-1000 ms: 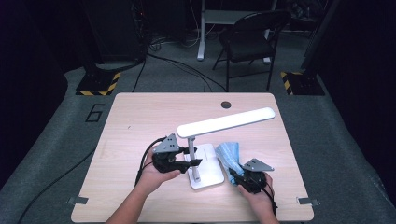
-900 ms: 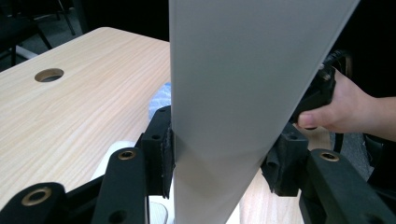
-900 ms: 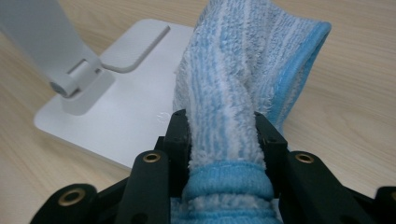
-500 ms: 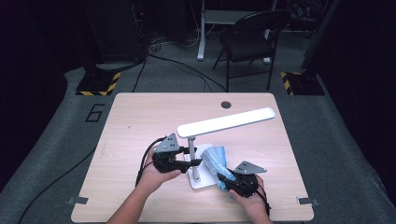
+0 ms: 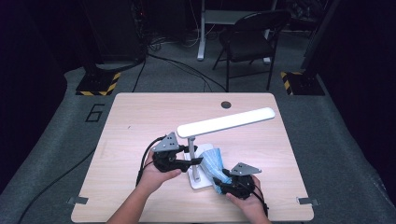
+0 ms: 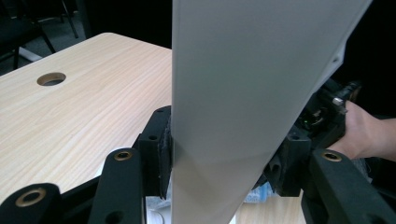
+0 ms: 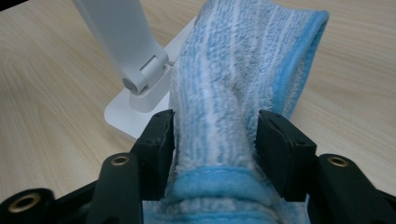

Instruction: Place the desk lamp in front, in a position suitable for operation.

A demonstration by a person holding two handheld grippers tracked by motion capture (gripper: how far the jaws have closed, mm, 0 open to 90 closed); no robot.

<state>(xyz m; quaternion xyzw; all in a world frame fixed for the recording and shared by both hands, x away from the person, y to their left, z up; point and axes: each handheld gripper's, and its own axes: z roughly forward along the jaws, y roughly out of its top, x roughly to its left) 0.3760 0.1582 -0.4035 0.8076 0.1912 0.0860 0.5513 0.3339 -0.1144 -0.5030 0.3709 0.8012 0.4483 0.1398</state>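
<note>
Right gripper view: right gripper jaws have just been opening, pads slack around the blue cloth beside the lamp base. Left gripper clamps the lamp's white arm. Step looks like wiping the lamp; next, re-grip the cloth.

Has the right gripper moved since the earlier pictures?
Yes. The right gripper slid left along the table, closer to the lamp base, and its jaws have just been opening around the cloth.

The right gripper sits further left in the high view, nearer the lamp base. Its jaws have just been opening, the blue cloth between them.
</note>
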